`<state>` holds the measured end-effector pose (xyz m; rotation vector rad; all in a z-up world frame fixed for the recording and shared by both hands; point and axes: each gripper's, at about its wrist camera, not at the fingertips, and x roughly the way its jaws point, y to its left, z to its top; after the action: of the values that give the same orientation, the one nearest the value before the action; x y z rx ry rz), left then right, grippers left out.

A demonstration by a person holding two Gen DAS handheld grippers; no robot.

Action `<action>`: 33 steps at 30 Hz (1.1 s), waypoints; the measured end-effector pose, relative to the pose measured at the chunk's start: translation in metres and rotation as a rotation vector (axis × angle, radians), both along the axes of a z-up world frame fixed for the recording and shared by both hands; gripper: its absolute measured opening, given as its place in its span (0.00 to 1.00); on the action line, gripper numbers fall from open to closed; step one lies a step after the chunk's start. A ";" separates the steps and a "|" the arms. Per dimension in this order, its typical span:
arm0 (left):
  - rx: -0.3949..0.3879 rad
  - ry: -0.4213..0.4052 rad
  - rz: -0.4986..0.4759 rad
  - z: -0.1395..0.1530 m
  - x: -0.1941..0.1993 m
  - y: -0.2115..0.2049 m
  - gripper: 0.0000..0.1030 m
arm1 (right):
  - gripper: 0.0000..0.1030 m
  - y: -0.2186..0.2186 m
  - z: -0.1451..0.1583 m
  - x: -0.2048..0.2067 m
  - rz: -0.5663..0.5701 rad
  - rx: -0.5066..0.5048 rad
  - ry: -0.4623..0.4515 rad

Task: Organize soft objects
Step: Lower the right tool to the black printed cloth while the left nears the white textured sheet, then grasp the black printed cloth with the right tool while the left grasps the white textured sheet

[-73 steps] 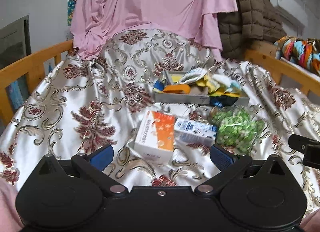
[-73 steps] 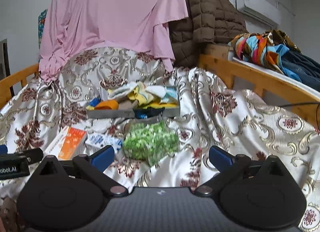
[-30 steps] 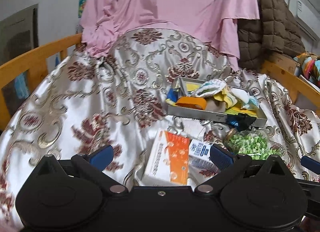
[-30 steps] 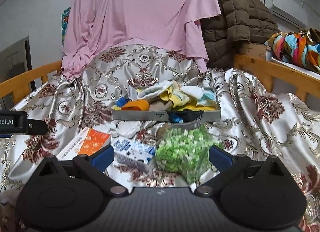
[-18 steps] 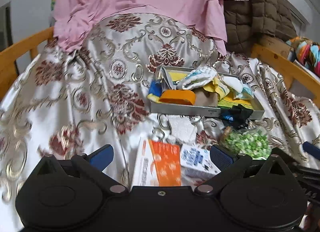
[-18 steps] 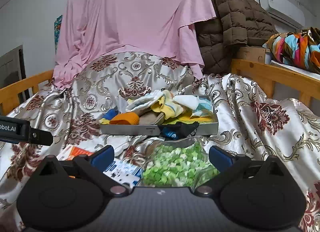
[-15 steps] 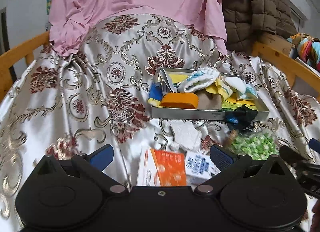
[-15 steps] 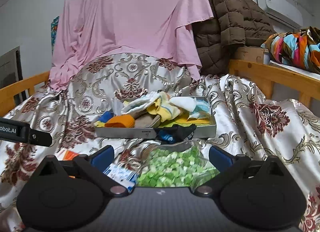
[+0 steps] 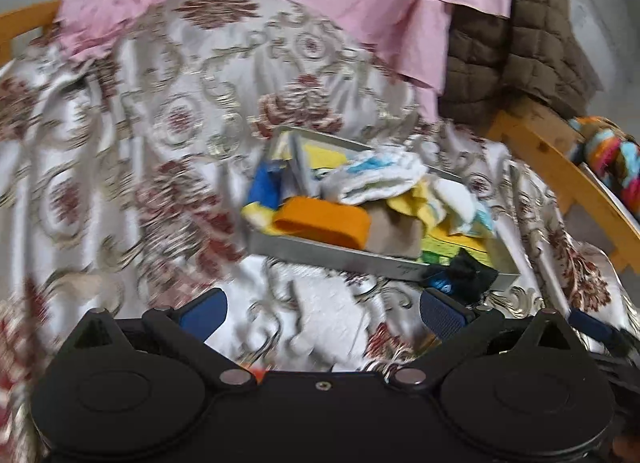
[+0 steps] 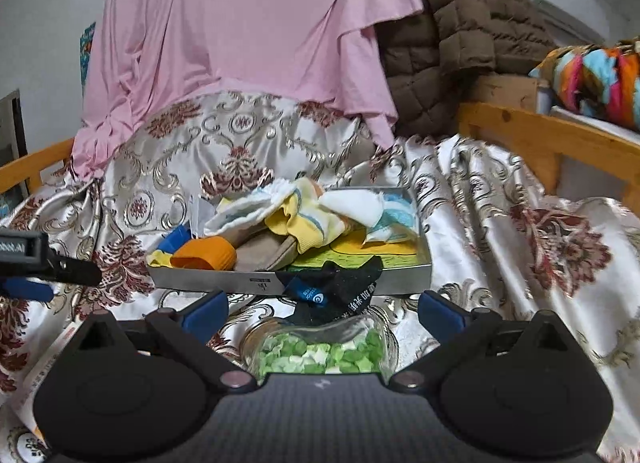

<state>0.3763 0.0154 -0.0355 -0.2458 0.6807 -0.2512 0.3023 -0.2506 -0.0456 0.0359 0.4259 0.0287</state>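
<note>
Both grippers are spread apart, holding nothing: left gripper (image 9: 322, 309) at lower centre over bare floral bedspread (image 9: 132, 151), right gripper (image 10: 322, 309) just below the black sock (image 10: 334, 289). That sock droops over the front rim of the grey tray (image 10: 404, 281), long axis left-right, at mid-frame.

Soft, even indoor light with weak shadows. The left wrist view is smeared by motion blur; the right wrist view is sharp. Fisheye bending curves both edges, and the satin bedspread (image 10: 500, 199) glints.
</note>
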 end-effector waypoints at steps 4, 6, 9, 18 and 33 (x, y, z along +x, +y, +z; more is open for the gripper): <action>0.012 0.047 -0.098 -0.007 0.025 -0.007 0.99 | 1.00 -0.002 -0.001 0.032 0.028 -0.002 0.071; 0.006 0.074 -0.120 -0.012 0.038 -0.008 0.99 | 1.00 -0.005 -0.002 0.051 0.026 -0.003 0.131; 0.010 0.136 -0.160 -0.024 0.055 -0.011 0.99 | 1.00 -0.010 -0.003 0.074 0.007 0.007 0.206; 0.017 0.268 -0.215 -0.055 0.082 -0.018 0.99 | 1.00 -0.029 -0.018 0.127 -0.011 0.089 0.335; 0.030 0.308 -0.200 -0.066 0.087 -0.029 0.99 | 1.00 -0.018 -0.029 0.152 0.011 0.064 0.430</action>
<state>0.4628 -0.0134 -0.1016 -0.1894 1.0155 -0.3993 0.4545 -0.2682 -0.0749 0.1036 0.8551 0.0454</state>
